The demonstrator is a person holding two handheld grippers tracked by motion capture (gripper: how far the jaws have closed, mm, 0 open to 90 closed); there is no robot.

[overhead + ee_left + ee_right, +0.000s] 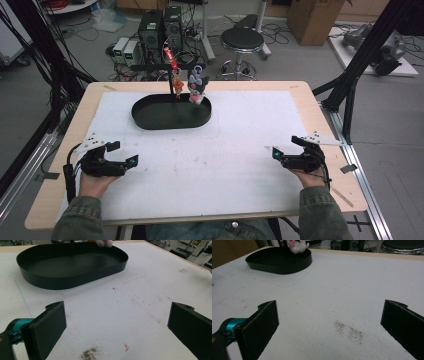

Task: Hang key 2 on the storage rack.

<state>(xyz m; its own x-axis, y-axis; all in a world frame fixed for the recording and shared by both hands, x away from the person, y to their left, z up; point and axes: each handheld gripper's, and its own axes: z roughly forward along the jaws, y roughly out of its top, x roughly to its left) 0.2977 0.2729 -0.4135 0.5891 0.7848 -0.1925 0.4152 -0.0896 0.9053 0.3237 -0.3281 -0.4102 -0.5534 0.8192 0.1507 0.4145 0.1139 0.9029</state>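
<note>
I hold the left tool point(131, 161) and right tool point(276, 154) with jaws spread wide and empty, low over the white tabletop point(240, 145), well apart from the black oval tray point(145, 119) with its hanging plush charm point(197, 85); no legible writing anywhere.

The plush toy point(104, 242) is cut off by the top edge in the left gripper view — only its white underside is seen. The red charm point(176, 75) beside it is too small to be identified. The tray point(279, 263) floor is partly hidden by its near wall.
</note>
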